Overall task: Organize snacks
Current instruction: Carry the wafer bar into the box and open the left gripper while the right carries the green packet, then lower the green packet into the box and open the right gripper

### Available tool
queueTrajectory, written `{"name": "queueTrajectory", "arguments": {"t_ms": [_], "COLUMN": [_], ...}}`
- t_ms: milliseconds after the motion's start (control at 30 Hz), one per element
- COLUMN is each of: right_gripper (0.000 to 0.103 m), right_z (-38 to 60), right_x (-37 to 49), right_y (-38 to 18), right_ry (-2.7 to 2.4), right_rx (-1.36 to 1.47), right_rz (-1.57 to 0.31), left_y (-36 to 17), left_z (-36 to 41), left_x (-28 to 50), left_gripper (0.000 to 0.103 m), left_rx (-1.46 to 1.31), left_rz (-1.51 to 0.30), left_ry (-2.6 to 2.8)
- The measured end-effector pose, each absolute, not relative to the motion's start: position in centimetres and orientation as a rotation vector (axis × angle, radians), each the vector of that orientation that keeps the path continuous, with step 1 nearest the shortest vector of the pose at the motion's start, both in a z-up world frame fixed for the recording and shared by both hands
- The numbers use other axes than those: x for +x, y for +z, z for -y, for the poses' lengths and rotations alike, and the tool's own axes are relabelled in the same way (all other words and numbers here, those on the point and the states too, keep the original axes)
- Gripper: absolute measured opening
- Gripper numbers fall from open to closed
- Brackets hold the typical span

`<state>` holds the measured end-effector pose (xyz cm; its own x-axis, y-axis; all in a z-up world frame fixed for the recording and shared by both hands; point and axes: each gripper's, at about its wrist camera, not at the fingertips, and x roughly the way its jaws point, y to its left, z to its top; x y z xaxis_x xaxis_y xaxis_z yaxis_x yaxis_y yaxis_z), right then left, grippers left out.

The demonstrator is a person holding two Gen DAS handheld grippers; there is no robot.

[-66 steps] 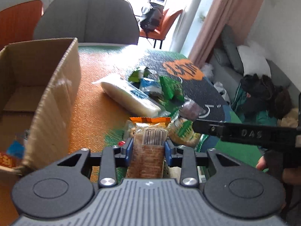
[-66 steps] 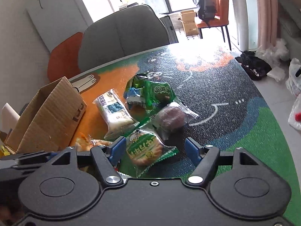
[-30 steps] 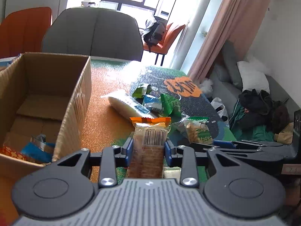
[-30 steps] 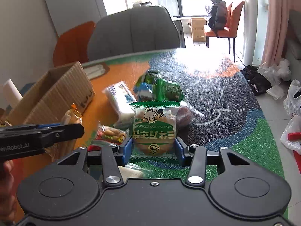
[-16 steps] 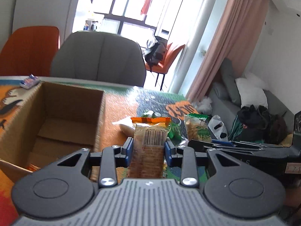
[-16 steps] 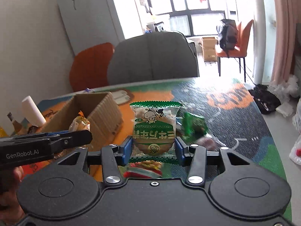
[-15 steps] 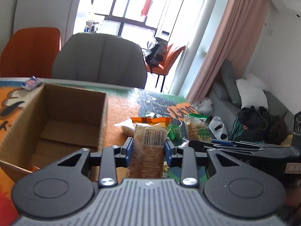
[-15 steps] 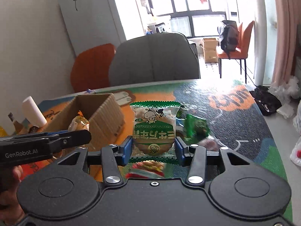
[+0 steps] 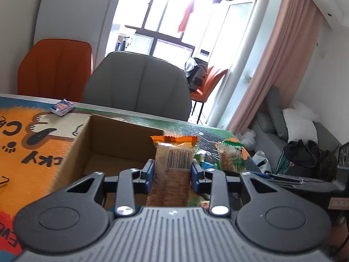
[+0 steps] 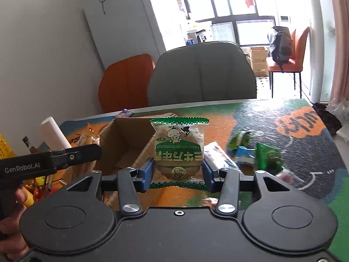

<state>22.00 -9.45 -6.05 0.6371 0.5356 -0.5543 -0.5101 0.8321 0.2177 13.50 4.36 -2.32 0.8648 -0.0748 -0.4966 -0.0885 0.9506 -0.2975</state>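
Note:
My left gripper [image 9: 173, 171] is shut on an orange-topped biscuit pack [image 9: 173, 163] and holds it above the open cardboard box [image 9: 113, 139]. My right gripper [image 10: 177, 172] is shut on a green-and-white round cake pack [image 10: 178, 150], held up to the right of the same box [image 10: 126, 144]. That cake pack also shows in the left wrist view [image 9: 231, 156]. The left gripper body shows in the right wrist view [image 10: 54, 159]. Several loose snacks [image 10: 257, 152] lie on the table mat to the right of the box.
The table has a colourful cartoon mat [image 10: 305, 135]. A small blue packet [image 9: 62, 107] lies at the far table edge. A grey chair [image 9: 139, 89] and an orange chair [image 9: 54, 69] stand behind. A white roll [image 10: 54, 134] and a bottle [image 10: 28, 145] stand at the left.
Both grippers have risen and moved left toward the box, each with its snack held. The right gripper closed on the cake pack about two seconds ago.

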Motion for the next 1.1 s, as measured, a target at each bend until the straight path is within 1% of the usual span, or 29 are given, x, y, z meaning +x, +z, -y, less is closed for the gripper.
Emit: {"name": "queueTrajectory", "arguments": {"t_ms": [367, 633, 667, 767, 833, 1033, 1067, 1100], "right_gripper": [0.045, 0.045, 0.045, 0.045, 0.045, 0.045, 0.047, 0.052], "right_z": [6.2, 3.8, 3.4, 2.3, 1.5, -0.3, -0.5, -0.6], "right_x": [22.1, 22.8, 22.9, 23.1, 23.2, 23.2, 23.2, 23.2], "right_y": [-4.9, -4.9, -5.0, -5.3, -5.5, -5.9, -6.0, -6.0], "right_ry": [0.629, 0.656, 0.661, 0.679, 0.689, 0.712, 0.714, 0.717], "right_rx": [0.031, 0.009, 0.007, 0.001, -0.010, -0.022, -0.021, -0.020], "right_rz": [-0.634, -0.652, -0.655, -0.672, -0.680, -0.721, -0.726, -0.729], "left_y": [-2.3, -2.7, -2.8, -3.0, -3.0, -3.1, -3.1, -3.0], "left_z": [-9.0, -10.7, -10.9, -11.5, -11.7, -12.6, -12.6, -12.6], "left_x": [14.1, 15.3, 15.3, 15.0, 14.9, 14.0, 13.8, 13.5], "left_gripper": [0.033, 0.033, 0.036, 0.037, 0.040, 0.055, 0.057, 0.061], "left_rx": [-0.349, -0.353, -0.356, -0.380, -0.378, -0.388, -0.390, -0.390], "left_rz": [-0.532, -0.557, -0.556, -0.557, -0.566, -0.568, -0.568, -0.566], "left_ry": [0.080, 0.108, 0.117, 0.115, 0.122, 0.155, 0.158, 0.160]}}
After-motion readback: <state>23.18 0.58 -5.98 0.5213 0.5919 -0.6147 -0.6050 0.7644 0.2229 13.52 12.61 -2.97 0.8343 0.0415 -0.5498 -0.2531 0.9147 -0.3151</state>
